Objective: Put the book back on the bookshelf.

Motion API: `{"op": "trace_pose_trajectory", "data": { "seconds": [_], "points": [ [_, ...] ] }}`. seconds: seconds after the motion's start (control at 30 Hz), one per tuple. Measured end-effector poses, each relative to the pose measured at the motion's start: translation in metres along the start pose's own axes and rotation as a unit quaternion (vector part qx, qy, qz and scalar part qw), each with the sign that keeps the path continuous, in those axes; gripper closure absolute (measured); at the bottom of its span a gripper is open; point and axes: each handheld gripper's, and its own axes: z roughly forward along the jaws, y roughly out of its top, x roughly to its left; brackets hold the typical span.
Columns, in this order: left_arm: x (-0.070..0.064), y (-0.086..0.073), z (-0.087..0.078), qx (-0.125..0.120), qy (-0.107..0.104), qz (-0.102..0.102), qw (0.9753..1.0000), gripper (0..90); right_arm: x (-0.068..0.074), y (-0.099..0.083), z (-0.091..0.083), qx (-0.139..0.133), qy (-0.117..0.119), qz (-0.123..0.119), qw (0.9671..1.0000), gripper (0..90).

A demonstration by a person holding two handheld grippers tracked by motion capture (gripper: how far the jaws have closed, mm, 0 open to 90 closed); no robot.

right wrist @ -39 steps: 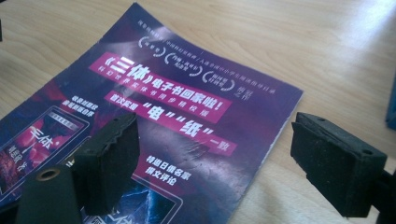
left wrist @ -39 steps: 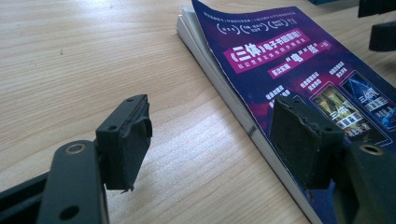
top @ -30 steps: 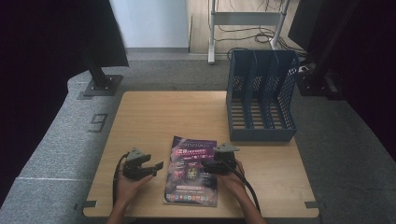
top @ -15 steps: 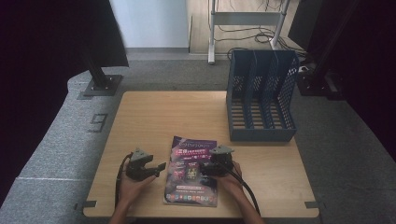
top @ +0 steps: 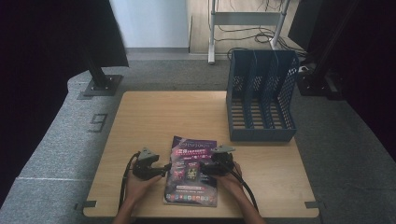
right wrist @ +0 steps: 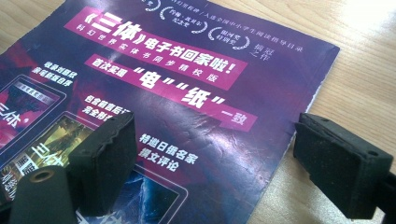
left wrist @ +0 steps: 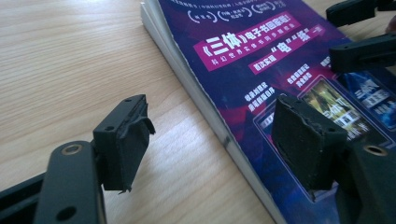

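A purple magazine (top: 186, 189) with pink banners and white print lies flat near the table's front edge. My left gripper (top: 166, 167) is low at its left edge and open; in the left gripper view the magazine's (left wrist: 261, 56) stacked page edge runs between the pads of the left gripper (left wrist: 215, 140). My right gripper (top: 201, 168) hovers over the cover's right half, open. In the right gripper view the magazine's (right wrist: 187, 93) right edge lies between the two pads of the right gripper (right wrist: 224, 163). Nothing is held.
A dark blue slotted file rack (top: 261, 98) stands upright at the back right of the wooden table (top: 154, 116). The right gripper's black jaws (left wrist: 359, 28) show at the top right of the left gripper view. Grey carpet surrounds the table.
Both grippers have edged slightly inward toward the magazine. The magazine itself has not moved.
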Motion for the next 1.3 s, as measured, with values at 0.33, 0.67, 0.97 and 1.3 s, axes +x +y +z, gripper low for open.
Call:
{"op": "trace_pose_trajectory", "data": {
  "seconds": [0.33, 0.67, 0.97, 1.3],
  "points": [
    [-0.009, 0.015, 0.029, 0.028, -0.003, 0.004, 0.9996, 26.5, -0.001, -0.001, -0.001, -0.003, 0.003, -0.004, 1.0, 14.8],
    [-0.013, 0.016, 0.041, 0.034, -0.013, 0.006, 0.9993, 24.3, -0.001, -0.003, -0.001, -0.01, 0.001, -0.003, 0.9999, 15.1],
    [-0.011, 0.016, 0.043, 0.03, -0.003, -0.003, 0.9996, 22.4, 0.0, -0.004, -0.001, -0.012, -0.001, -0.002, 0.9999, 15.3],
    [-0.013, 0.017, 0.045, 0.025, -0.013, -0.01, 0.9996, 22.4, 0.0, -0.004, -0.001, -0.012, -0.002, -0.002, 0.9999, 15.4]
  ]
}}
